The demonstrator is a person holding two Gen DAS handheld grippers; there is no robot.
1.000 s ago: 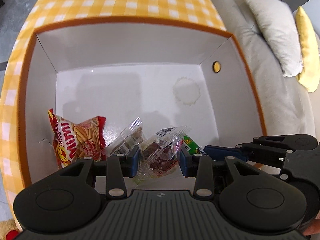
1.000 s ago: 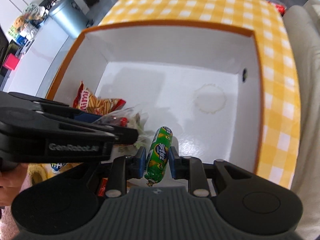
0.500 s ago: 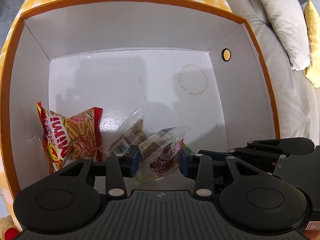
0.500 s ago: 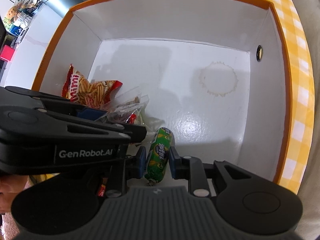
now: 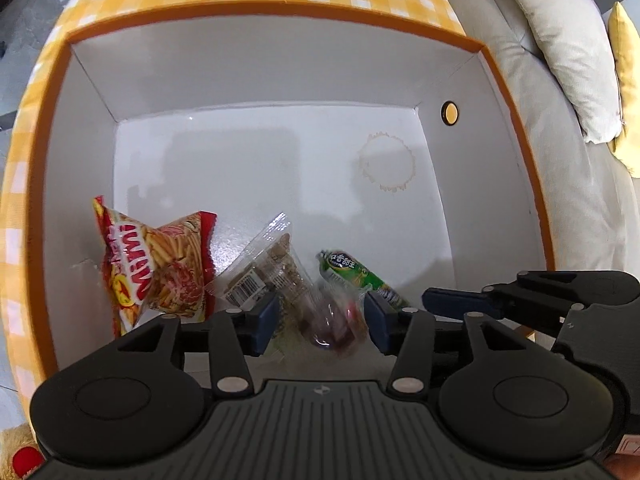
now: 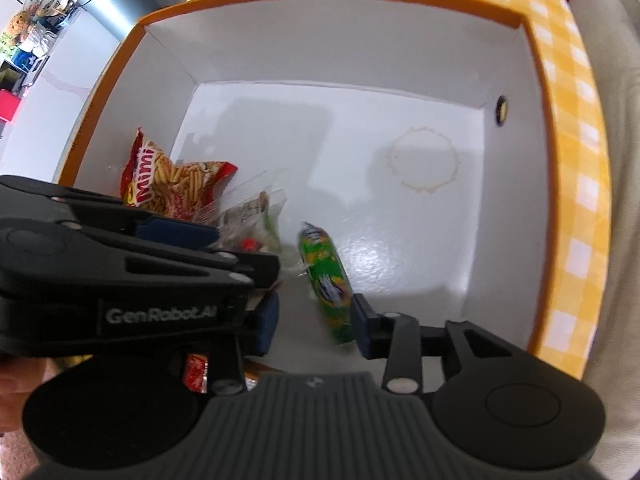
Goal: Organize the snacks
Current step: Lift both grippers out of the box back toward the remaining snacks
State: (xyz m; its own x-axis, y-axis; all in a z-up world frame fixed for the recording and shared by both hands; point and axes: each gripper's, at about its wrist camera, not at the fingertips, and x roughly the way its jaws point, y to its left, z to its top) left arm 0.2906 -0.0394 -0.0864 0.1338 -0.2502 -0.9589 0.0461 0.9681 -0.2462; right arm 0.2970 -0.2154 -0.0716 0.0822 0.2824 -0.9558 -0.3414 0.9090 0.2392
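Green sausage snack [image 6: 326, 280] was motion-blurred with its label unreadable, clear packet [image 5: 332, 320] smeared between the left gripper [image 5: 320, 322] jaws, and that gripper's body hid the chip bag's [image 6: 172, 180] lower part.

Inside the checked box [image 5: 48, 184], the left claw [image 5: 320, 322] has just been opening, its pads clear of the blurred clear packet [image 5: 332, 320]. Left of that packet lies the red Mimi bag [image 5: 156, 268]; right, the green tube [image 5: 356, 276].
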